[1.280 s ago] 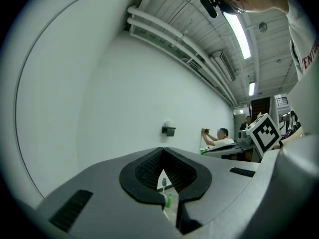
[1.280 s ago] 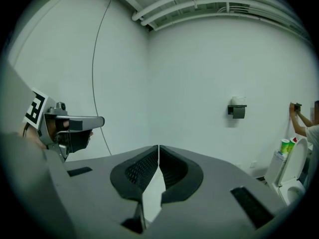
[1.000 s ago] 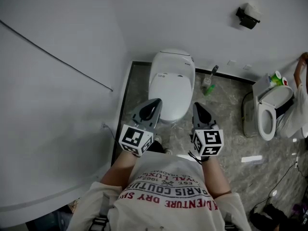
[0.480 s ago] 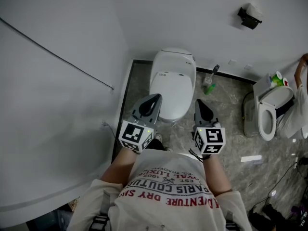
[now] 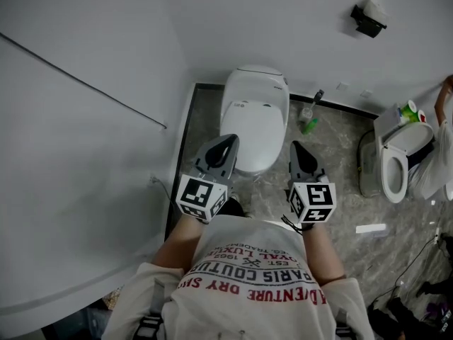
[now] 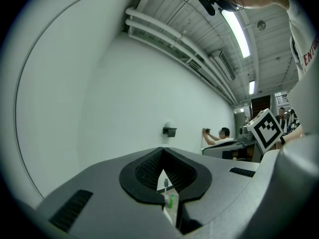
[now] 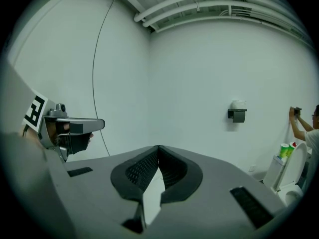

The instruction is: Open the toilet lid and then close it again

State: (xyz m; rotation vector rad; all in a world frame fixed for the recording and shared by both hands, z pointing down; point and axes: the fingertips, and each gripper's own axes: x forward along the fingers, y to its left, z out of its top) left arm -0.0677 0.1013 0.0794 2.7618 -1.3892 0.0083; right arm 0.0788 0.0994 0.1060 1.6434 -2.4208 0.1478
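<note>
Here, I am holding my grey left gripper [image 5: 228,144] and grey right gripper [image 5: 296,149] level, flanking the front of the white oval ceramic toilet [image 5: 256,82], whose smooth white lid [image 5: 253,129] is lying shut, both pairs of fingers [image 6: 142,171] pressed together on nothing, since neither is touching the lid.

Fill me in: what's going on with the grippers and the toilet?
A person stands facing the toilet, whose lid is down. The left gripper and right gripper are held out toward it, jaws shut and empty, touching nothing. Opening the lid has not started.
</note>
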